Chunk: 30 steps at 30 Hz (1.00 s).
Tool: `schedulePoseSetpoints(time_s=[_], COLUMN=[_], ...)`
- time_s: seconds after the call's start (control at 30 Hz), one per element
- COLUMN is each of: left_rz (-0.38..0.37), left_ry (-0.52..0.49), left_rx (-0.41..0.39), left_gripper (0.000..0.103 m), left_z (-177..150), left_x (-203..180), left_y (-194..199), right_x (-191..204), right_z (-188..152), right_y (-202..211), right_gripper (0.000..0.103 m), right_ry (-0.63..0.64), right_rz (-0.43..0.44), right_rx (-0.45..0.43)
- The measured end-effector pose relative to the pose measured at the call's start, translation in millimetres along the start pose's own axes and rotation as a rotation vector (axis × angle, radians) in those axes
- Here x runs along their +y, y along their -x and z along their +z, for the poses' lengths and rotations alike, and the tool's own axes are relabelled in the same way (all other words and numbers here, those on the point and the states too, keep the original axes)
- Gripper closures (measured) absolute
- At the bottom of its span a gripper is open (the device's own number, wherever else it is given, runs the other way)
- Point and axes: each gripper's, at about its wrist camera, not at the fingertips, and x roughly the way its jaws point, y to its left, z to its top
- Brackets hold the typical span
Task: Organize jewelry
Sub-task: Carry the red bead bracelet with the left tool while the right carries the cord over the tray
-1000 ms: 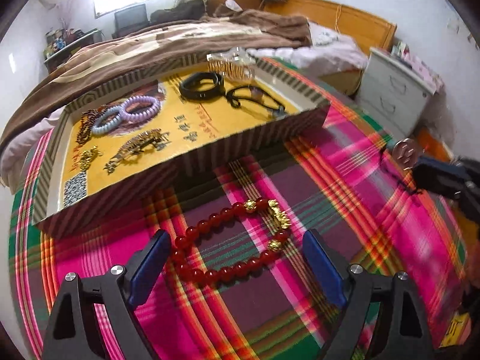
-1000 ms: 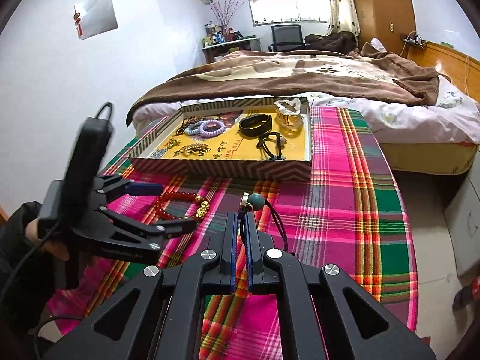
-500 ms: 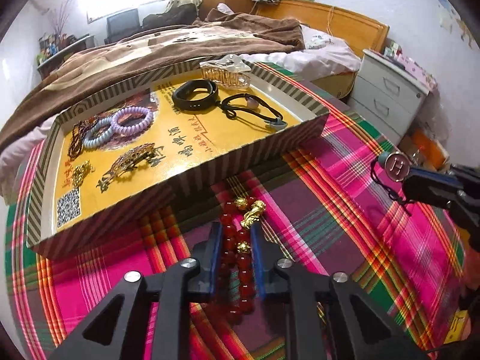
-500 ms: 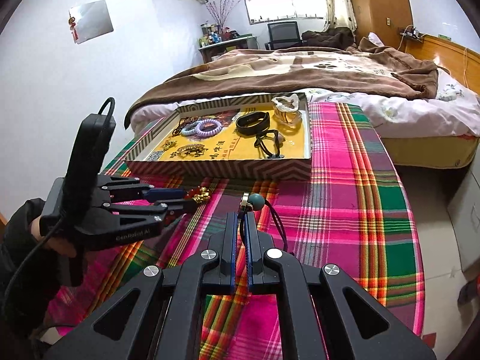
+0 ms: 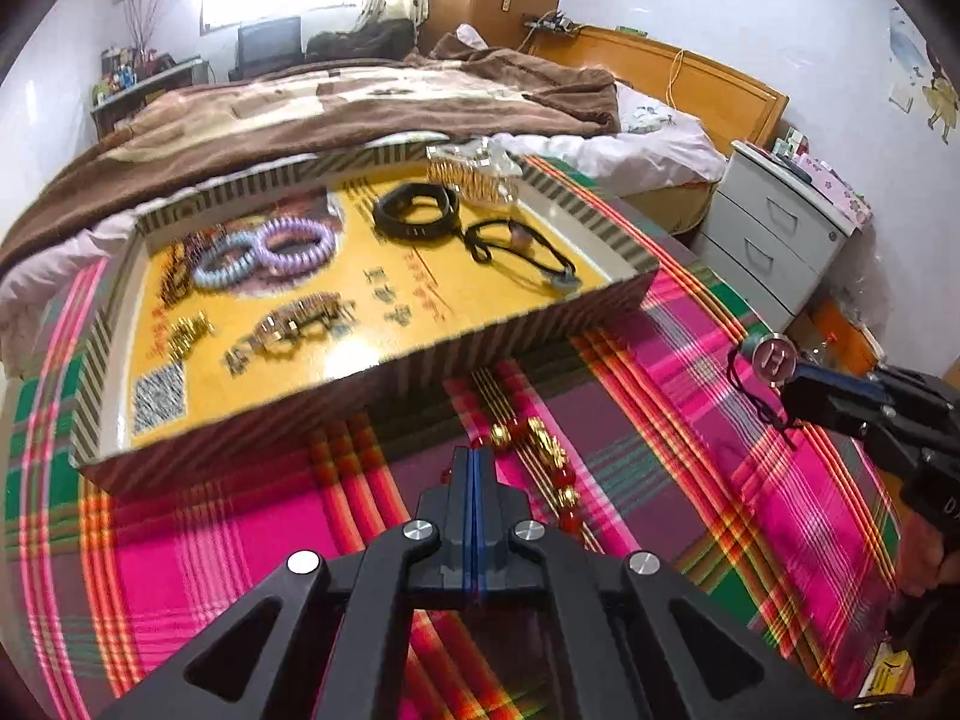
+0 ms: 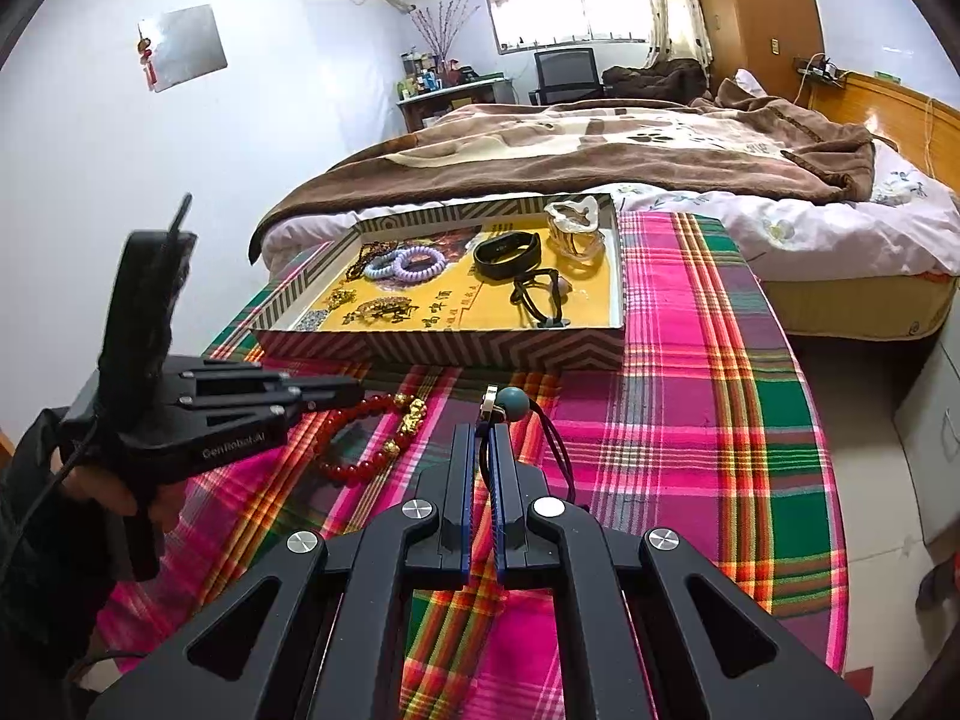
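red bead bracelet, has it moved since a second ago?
Yes. The red bead bracelet lay as an open loop; the left gripper has just closed on it, squeezing it narrow, its gold beads nearer the striped tray.

The counter [image 6: 720,420] is covered by a plaid cloth [image 5: 690,420] in pink, green, purple and orange that runs to its curved edge. On the cloth's far part rests a shallow striped cardboard tray [image 6: 456,351] with a yellow floor, close to the bed [image 6: 600,144] beyond it. In front of the tray's near wall a red bead bracelet [image 6: 354,462] with gold charms lies partly on the cloth, its far end at the closed fingers [image 6: 324,389] of the left tool. The rest of the cloth, to the right and toward the near edge, carries nothing else that can be made out.
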Motion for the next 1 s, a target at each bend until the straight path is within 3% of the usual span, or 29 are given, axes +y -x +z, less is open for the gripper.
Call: schedulePoseSetpoints(time_s=[0.07, 0.2, 0.3, 0.37, 0.5, 0.57, 0.7, 0.83, 0.93, 1.0], left_rz=[-0.031, 0.016, 0.080, 0.117, 0.114, 0.142, 0.187, 0.219, 0.203, 0.188], left_ry=[0.014, 0.034, -0.018, -0.031, -0.020, -0.010, 0.011, 0.035, 0.038, 0.031], left_rx=[0.034, 0.026, 0.044, 0.039, -0.009, -0.003, 0.028, 0.032, 0.031, 0.038], left_gripper=[0.103, 0.101, 0.087, 0.058, 0.048, 0.035, 0.035, 0.019, 0.019, 0.027], left_z=[-2.9, 2.2, 7.5, 7.6, 1.9, -0.3, -0.3, 1.4, 3.8, 6.9], left_x=[0.8, 0.8, -6.5, -9.1, -5.6, 0.2, 9.0, 16.9, 20.8, 21.3], left_y=[-8.7, -15.4, -19.2, -18.0, -5.0, -7.1, -15.0, -20.4, -23.4, -24.5], right_x=[0.1, 1.8, 1.9, 1.1, -1.8, -2.5, -2.7, -3.3, -2.6, -1.7], right_z=[-0.1, -0.5, -0.6, -0.7, -1.1, -1.0, -1.7, -0.8, -0.4, -0.6], right_y=[-0.2, 0.4, 1.4, 1.6, -0.6, -2.1, -4.7, -6.0, -7.4, -9.4], right_gripper=[0.099, 0.099, 0.099, 0.099, 0.099, 0.099, 0.099, 0.099, 0.099, 0.099], right_ry=[0.000, 0.004, 0.007, 0.007, 0.004, 0.001, -0.003, -0.006, -0.004, -0.004], right_rz=[0.000, 0.002, 0.003, 0.002, 0.002, 0.004, 0.007, 0.009, 0.012, 0.014], right_rx=[0.001, 0.001, -0.001, -0.003, 0.002, 0.005, 0.011, 0.012, 0.014, 0.018])
